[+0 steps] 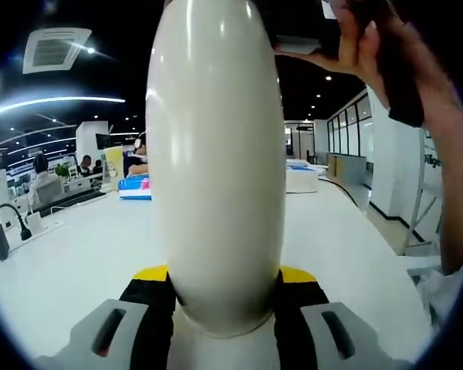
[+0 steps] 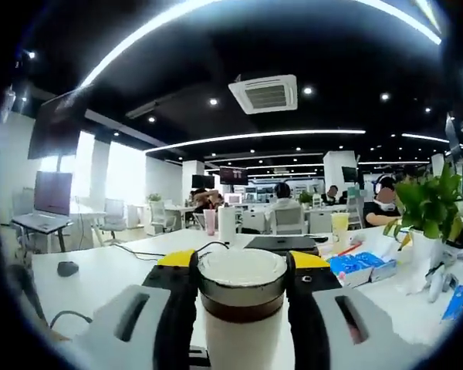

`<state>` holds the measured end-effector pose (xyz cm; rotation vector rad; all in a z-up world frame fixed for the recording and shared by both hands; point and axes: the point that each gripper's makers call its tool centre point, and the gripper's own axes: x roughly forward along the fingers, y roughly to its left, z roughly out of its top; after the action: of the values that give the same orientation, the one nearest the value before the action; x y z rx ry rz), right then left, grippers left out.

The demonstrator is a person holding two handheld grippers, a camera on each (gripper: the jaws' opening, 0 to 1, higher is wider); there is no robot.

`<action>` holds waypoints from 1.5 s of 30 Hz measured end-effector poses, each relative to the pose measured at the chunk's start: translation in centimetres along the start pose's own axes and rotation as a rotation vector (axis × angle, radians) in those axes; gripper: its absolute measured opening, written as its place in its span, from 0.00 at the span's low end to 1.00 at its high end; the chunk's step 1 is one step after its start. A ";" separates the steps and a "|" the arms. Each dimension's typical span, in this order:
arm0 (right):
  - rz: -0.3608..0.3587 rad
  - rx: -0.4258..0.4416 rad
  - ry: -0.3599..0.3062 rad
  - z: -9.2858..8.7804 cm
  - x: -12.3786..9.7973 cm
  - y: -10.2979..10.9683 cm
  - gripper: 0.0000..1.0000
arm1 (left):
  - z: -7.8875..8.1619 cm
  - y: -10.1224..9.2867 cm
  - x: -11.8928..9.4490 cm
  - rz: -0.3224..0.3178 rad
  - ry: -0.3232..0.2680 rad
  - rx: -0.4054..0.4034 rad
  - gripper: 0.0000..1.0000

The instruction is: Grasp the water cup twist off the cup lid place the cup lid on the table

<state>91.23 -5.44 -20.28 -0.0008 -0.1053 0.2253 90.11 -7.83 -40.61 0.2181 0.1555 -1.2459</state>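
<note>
A tall cream-white water cup [image 1: 216, 154] stands upright between the yellow-tipped jaws of my left gripper [image 1: 224, 274], which is shut on its lower body. In the right gripper view the cup's lid [image 2: 241, 271], white on top with a silvery ring and a brown band, sits between the jaws of my right gripper [image 2: 241, 262], which press on its sides. The cream cup body [image 2: 239, 343] runs down below the lid. A person's hand [image 1: 386, 54] reaches over the cup's top at the upper right of the left gripper view.
A white table [image 1: 77, 254] spreads under the cup. On it are a potted plant [image 2: 428, 204], blue packets [image 2: 359, 266], a dark laptop [image 2: 282, 243], a mouse [image 2: 67, 268] and cables [image 1: 8, 223]. People sit at desks behind.
</note>
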 end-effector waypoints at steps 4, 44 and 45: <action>0.058 -0.013 0.011 0.0 0.2 0.1 0.47 | 0.0 0.0 0.0 0.000 0.000 0.000 0.51; 0.578 0.012 0.110 -0.5 0.7 1.6 0.47 | -0.3 0.7 0.0 0.006 0.005 0.005 0.51; 0.594 0.015 0.116 -0.5 0.7 1.6 0.47 | -0.3 0.7 0.0 0.006 0.005 0.005 0.51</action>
<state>91.56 -3.69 -20.72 -0.0309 0.0153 0.8183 90.81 -7.56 -40.83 0.2262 0.1556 -1.2396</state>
